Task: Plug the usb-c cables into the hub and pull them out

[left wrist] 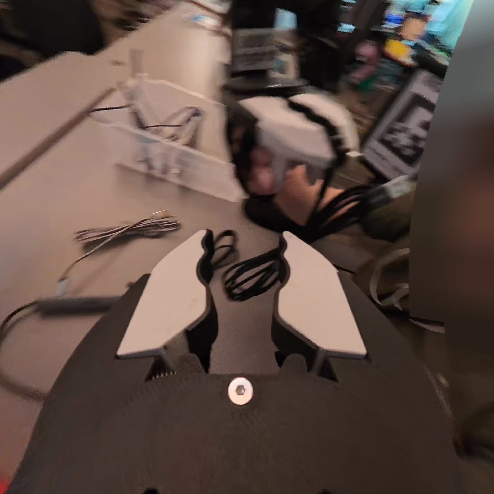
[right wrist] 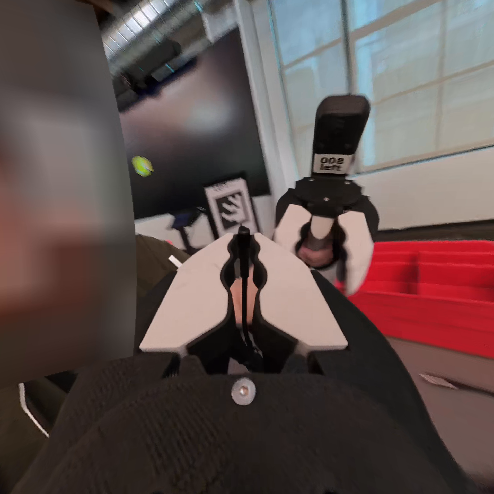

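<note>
Left wrist view: left gripper (left wrist: 244,236) is spread wide, holding nothing. The hub (left wrist: 77,305) lies flat at the lower left edge, long axis running across the frame.

Right wrist view: right gripper (right wrist: 243,236) is pinched on a black usb-c cable (right wrist: 243,256), plug poking forward past the tips and aimed away from the table.

The left wrist view is looking down along its own hand-held gripper (left wrist: 244,238) at the bench (left wrist: 53,160) from close above. The right wrist view is tilting upward toward windows (right wrist: 401,66). Each is catching the other hand-held gripper at upper right of the frame.
</note>
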Tool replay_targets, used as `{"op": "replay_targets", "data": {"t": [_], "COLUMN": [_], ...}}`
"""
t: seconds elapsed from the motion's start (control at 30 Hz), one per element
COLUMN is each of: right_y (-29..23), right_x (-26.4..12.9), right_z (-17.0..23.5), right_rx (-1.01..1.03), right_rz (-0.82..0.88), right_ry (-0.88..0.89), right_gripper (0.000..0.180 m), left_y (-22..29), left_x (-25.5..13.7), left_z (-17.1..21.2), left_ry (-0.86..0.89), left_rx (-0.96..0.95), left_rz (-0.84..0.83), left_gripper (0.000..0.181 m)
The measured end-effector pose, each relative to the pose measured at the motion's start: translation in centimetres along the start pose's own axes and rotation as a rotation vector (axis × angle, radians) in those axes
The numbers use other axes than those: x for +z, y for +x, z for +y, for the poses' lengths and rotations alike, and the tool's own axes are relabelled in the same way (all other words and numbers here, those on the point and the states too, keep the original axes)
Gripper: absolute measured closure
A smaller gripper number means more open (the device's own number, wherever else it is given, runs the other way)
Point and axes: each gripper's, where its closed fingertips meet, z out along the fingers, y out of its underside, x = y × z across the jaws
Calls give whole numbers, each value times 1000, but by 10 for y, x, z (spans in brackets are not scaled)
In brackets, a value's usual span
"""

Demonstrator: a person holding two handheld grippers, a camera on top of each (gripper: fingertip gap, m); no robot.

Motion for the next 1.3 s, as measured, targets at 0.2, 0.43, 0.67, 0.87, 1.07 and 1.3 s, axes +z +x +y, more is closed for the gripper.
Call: {"op": "replay_targets", "data": {"t": [0.2,0.43,0.67,0.87,1.07,1.3], "right_y": [0,-5,-1,0,1,20], "right_x": [-51,-95,-101,-99,-99,-96], "right_z": [-23,-54,-58,-56,-56,-42], "right_rx": [-203,-292,-321,-342,-350,-306], "right_rz": [269,429,480,494,500,538], "right_ry": [-130,-60,-67,-92,-96,-153], "right_gripper": [172,172,172,172,172,172], "left_y": [-99,-167,-192,-200,-188,-186], "left_x": [11,65,80,87,85,86], "left_z": [52,127,148,155,161,153], "left_ry": [-163,-326,-413,-570,-647,-587], "left_rx": [-310,-556,-635,-530,-534,-519], "left_rz": [-388,-501,-589,-689,-649,-516], "left_gripper": [129,123,117,140,139,149]}}
